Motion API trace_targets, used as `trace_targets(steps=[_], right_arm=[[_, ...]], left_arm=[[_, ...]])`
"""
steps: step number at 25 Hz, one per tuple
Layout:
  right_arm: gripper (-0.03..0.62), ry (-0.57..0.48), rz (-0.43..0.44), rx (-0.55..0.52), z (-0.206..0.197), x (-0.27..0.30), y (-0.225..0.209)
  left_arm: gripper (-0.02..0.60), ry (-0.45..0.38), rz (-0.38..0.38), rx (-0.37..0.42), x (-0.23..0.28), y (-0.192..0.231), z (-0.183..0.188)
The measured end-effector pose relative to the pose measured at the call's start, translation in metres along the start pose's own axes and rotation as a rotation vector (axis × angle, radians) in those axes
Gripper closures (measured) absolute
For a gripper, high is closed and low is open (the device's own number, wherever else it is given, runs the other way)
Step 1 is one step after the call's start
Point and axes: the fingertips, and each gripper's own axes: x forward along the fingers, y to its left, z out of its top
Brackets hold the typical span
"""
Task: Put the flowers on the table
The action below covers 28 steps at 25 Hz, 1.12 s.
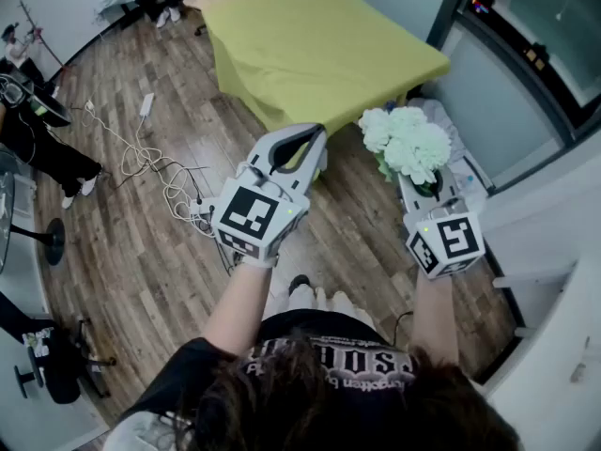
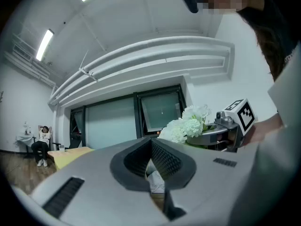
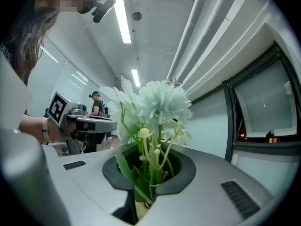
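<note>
- Above the wooden floor (image 1: 141, 252), in front of the person's chest, both grippers are held side by side, well apart from each other
- Right gripper (image 1: 430, 195): the jaws are clamped on the green stems of the flowers (image 1: 407, 141). The right gripper view shows stems and leaves pinched in the slot between the two jaws, with the blooms standing upright above them
- Flowers: a bunch of white blooms, carried in the air at the person's right, beside a grey wall panel. The bunch is short of the table (image 1: 319, 45) and apart from it
- Left gripper (image 1: 315, 145): the jaws are together at the tips, leaving only the oval gap behind them, and they hold nothing
- Left gripper position: just left of the flowers, apart from them, pointing toward the near corner of the table
- Table: covered by a yellow-green cloth that hangs over its edges. It stands ahead of both grippers
- Floor items: a white cable (image 1: 141, 158) lies in loops to the left of the left gripper
- Bystander: another person (image 1: 38, 148) in dark trousers stands at the left edge of the head view
</note>
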Motion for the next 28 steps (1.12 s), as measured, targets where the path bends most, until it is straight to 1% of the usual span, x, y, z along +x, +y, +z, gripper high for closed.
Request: trace_targets(steps=[4, 14, 28], right_arm=[[0.530, 0.006, -0.012, -0.006, -0.003, 0.011, 0.002], [0.528, -0.027, -0.027, 0.033, 0.001, 0.048, 0.004], [0.528, -0.025, -0.073, 0.065, -0.006, 0.093, -0.001]], left_arm=[[0.583, 0.001, -0.002, -0.006, -0.002, 0.014, -0.005], [0.583, -0.001, -0.007, -0.012, -0.001, 0.055, -0.014], [0.583, 0.006, -0.034, -0.024, 0.003, 0.103, -0.026]])
